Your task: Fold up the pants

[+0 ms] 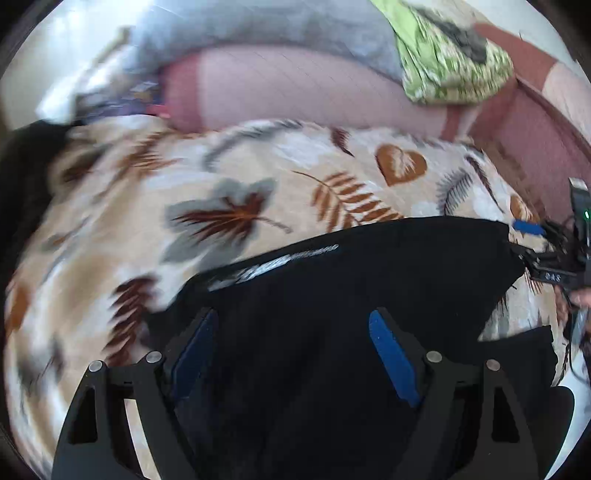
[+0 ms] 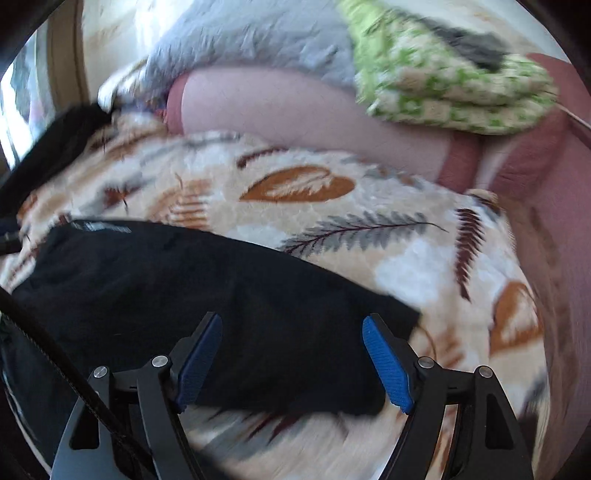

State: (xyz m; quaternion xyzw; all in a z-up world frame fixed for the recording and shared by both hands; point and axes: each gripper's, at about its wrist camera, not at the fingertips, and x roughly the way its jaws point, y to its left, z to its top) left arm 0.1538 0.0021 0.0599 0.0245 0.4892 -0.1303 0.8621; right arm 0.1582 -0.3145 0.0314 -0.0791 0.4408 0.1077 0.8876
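Black pants [image 1: 369, 280] lie folded on a leaf-patterned blanket [image 1: 229, 184]. A silver print runs near their far edge. My left gripper [image 1: 291, 321] is open just above the pants, with nothing between its blue pads. In the right wrist view the pants [image 2: 221, 302] stretch from the left to the middle. My right gripper [image 2: 291, 325] is open over their right end, empty. The right gripper also shows at the right edge of the left wrist view [image 1: 532, 230], by the pants' far right corner.
A pink cushion [image 1: 295, 88] lies behind the blanket. A grey cloth [image 1: 258, 29] and a green patterned cloth [image 1: 454, 62] rest on it. Another dark garment [image 2: 48, 147] lies at the far left. A black cable [image 2: 55, 354] crosses the right view.
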